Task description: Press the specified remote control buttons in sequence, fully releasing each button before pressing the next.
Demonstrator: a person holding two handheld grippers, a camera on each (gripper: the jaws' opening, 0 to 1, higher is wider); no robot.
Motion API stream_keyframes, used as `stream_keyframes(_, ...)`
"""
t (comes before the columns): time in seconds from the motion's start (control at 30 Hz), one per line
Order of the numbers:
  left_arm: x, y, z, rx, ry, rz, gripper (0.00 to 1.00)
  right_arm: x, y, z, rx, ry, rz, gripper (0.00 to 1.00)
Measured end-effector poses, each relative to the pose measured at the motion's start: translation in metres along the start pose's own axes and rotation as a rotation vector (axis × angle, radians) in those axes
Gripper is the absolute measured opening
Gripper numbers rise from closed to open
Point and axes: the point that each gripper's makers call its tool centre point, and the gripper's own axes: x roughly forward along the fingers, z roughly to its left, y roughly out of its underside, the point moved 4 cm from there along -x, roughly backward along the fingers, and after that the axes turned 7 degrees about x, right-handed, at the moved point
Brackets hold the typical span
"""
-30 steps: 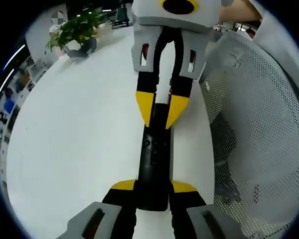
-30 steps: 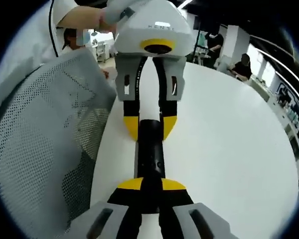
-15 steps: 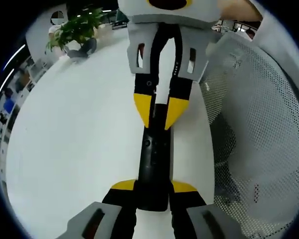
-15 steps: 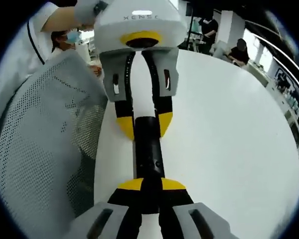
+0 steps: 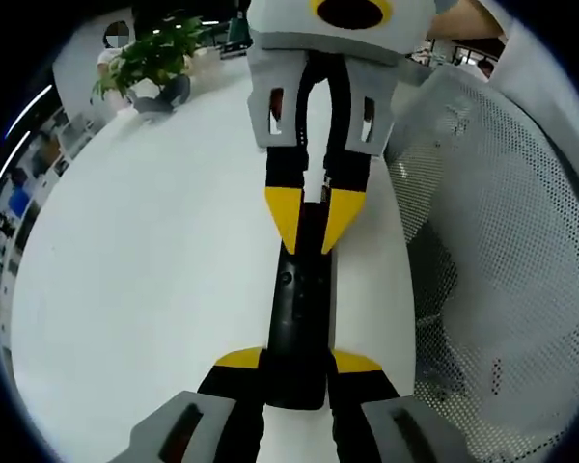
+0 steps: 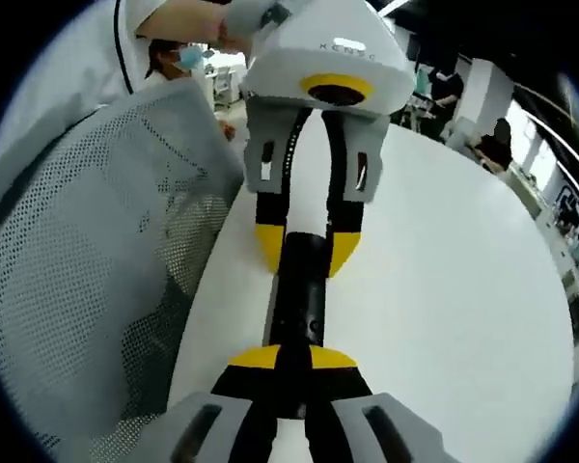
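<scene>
A slim black remote control (image 5: 296, 309) lies lengthwise over the white table (image 5: 145, 270). In the left gripper view my left gripper (image 5: 297, 363) is shut on its near end, yellow tips on either side. My right gripper (image 5: 314, 220) comes in from the top, its yellow tips closed around the far end. The right gripper view has the same remote control (image 6: 297, 294) from the other end. There my right gripper (image 6: 294, 359) clamps the near end and my left gripper (image 6: 307, 249) the far one. Small buttons show on the remote's top face.
A grey mesh chair back (image 5: 502, 241) stands close beside the table, on the left in the right gripper view (image 6: 87, 260). A potted plant (image 5: 147, 56) sits at the table's far edge. People (image 6: 482, 125) sit beyond the table, and a white sleeve shows by the chair.
The remote stays held at both ends. The right gripper has shifted slightly along the remote and its view has tilted, so the chair now takes up more of the left.
</scene>
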Motion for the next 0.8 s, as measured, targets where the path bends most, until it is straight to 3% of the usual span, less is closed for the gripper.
stream_keyframes(0.13, 0.0, 0.0004, 0.0001, -0.01, -0.002, -0.008, 0.24, 0.0021, -0.0022, -0.0027, 0.176, 0.077, 0.023, 0.03)
stream_keyframes(0.2, 0.0001, 0.0003, 0.0, -0.008, -0.003, -0.01, 0.24, 0.003, -0.0026, -0.0012, 0.166, 0.103, 0.024, 0.03)
stream_keyframes(0.33, 0.0002, 0.0008, 0.0001, -0.011, -0.004, -0.017, 0.24, 0.0033, -0.0022, -0.0017, 0.233, 0.132, 0.017, 0.03)
stream_keyframes(0.57, 0.0, 0.0003, -0.0003, -0.009, -0.006, -0.011, 0.24, 0.0037, -0.0021, 0.0014, 0.047, 0.138, -0.015, 0.03)
stream_keyframes(0.7, -0.0002, 0.0002, -0.0003, -0.009, -0.007, -0.011, 0.24, 0.0042, -0.0036, 0.0045, -0.06, 0.115, 0.005, 0.02)
stream_keyframes(0.8, -0.0003, 0.0004, -0.0001, -0.009, -0.007, -0.013, 0.24, 0.0039, -0.0059, 0.0032, -0.044, 0.095, 0.024, 0.01)
